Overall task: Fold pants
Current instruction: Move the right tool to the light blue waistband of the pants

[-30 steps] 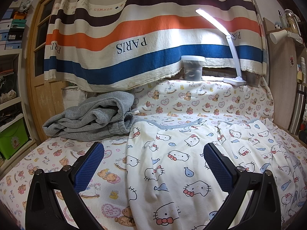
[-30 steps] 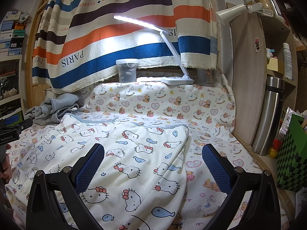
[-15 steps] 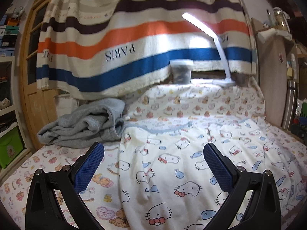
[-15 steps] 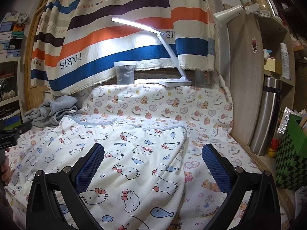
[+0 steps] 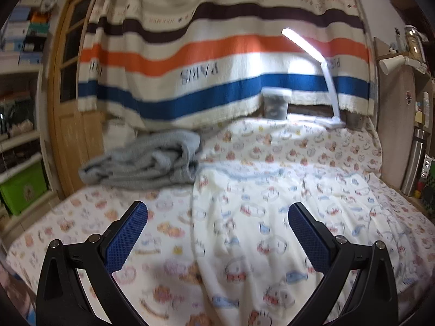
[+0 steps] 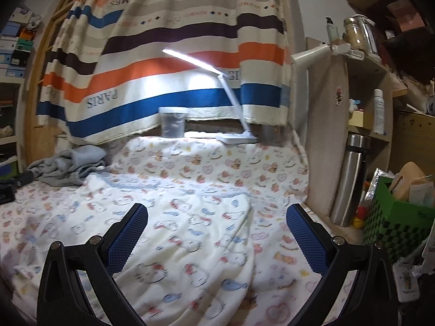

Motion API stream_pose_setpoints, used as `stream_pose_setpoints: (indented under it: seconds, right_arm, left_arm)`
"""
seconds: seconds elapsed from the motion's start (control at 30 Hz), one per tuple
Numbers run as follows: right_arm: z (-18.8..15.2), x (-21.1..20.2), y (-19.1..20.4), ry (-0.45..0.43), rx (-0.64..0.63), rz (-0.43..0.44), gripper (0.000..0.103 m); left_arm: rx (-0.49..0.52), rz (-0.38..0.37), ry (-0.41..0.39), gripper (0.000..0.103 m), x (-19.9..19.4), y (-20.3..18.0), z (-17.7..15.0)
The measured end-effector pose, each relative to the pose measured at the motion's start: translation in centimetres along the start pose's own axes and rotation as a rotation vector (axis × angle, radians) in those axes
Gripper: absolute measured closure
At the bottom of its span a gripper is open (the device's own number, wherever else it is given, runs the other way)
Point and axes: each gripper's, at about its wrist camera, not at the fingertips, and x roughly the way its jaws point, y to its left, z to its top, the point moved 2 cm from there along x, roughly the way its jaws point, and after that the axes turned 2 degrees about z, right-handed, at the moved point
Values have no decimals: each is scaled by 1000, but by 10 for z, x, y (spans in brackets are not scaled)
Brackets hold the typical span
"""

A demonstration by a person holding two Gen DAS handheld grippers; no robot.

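Cream pants (image 5: 272, 217) with a cat-and-fish print lie spread flat on the bed (image 5: 81, 217), waistband toward the far wall. In the right wrist view the same pants (image 6: 190, 231) fill the middle and left. My left gripper (image 5: 217, 233) hovers open above the pants' left edge, nothing between its blue pads (image 5: 125, 236). My right gripper (image 6: 217, 236) also stands open, above the pants' right part, holding nothing. Both views are blurred by motion.
A grey garment (image 5: 146, 160) lies bunched at the bed's far left. A striped curtain (image 5: 217, 54), a lit desk lamp (image 6: 231, 103) and a clear tub (image 6: 172, 122) stand along the back. A steel flask (image 6: 350, 179) and green box (image 6: 397, 217) stand at the right.
Both grippers have pulled back and risen, so the bed and pants sit lower and farther in each view. Both remain open. The pants have not moved.
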Motion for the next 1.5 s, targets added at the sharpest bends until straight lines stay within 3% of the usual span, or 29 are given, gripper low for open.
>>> stream_pose_setpoints:
  seconds: [0.17,0.23,0.27,0.37,0.67,0.83,0.9,1.03,1.13,1.3,1.4,1.5]
  right_arm:
    - [-9,-12,17,5,4,-24,0]
    - [-14,-6,23,38,-2,-49,0]
    - [-17,0,26,65,-4,-60,1]
    - [-24,10,27,133,28,-32,1]
    - [-29,14,24,183,93,37,1]
    - [-33,18,30,219,113,73,16]
    - [-34,22,36,234,127,98,31]
    - [-32,25,58,250,104,170,44]
    - [-30,23,75,235,58,191,51]
    - [-29,19,91,232,30,222,52]
    - [-30,20,96,241,28,236,53]
    - [-31,23,101,250,15,248,54]
  left_arm:
    - [-60,10,88,1,3,12,-18]
    - [-82,31,100,16,2,15,-23]
    - [-80,27,115,19,3,15,-26]
    - [-67,-7,141,19,3,12,-33]
    - [-51,-39,205,19,12,2,-47]
    - [-51,-93,238,19,19,-2,-53]
    - [-40,-101,232,21,18,-3,-54]
    - [-12,-75,232,51,15,-6,-57]
    - [-21,-98,259,51,16,-4,-60]
    - [-126,-154,298,52,19,12,-66]
    - [-201,-235,342,58,26,18,-70]
    - [-231,-254,389,77,35,17,-76]
